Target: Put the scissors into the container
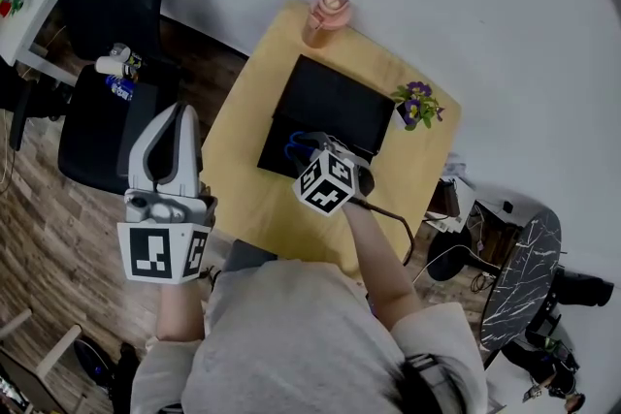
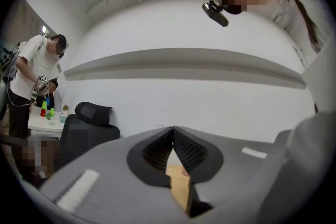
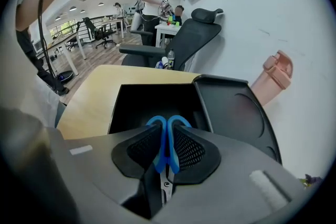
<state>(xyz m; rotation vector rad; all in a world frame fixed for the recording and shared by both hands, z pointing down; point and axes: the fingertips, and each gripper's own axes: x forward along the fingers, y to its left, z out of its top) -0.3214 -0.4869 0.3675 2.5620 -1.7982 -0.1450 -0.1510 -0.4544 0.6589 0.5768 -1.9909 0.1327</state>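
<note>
Right gripper [image 3: 167,136]: jaws closed onto the scissors [image 3: 159,150], clamped across the two blue handle loops. The loops are seen to protrude past the jaw tips; the blades run back between the jaws toward the gripper body, so the long axis lies along the gripper's own line, handles forward. The container [image 3: 142,102], a black open box on the yellow table [image 1: 243,199], lies directly ahead of and below the handles, its lid [image 3: 236,113] folded out to the right. Whether the scissors touch the box cannot be told. Left gripper [image 2: 172,136]: jaw tips pressed together, nothing held, kept off the table's left edge, well apart from the box. The right is judged the nearer. Lowering along the present axis, then releasing, is judged to be what remains.
</note>
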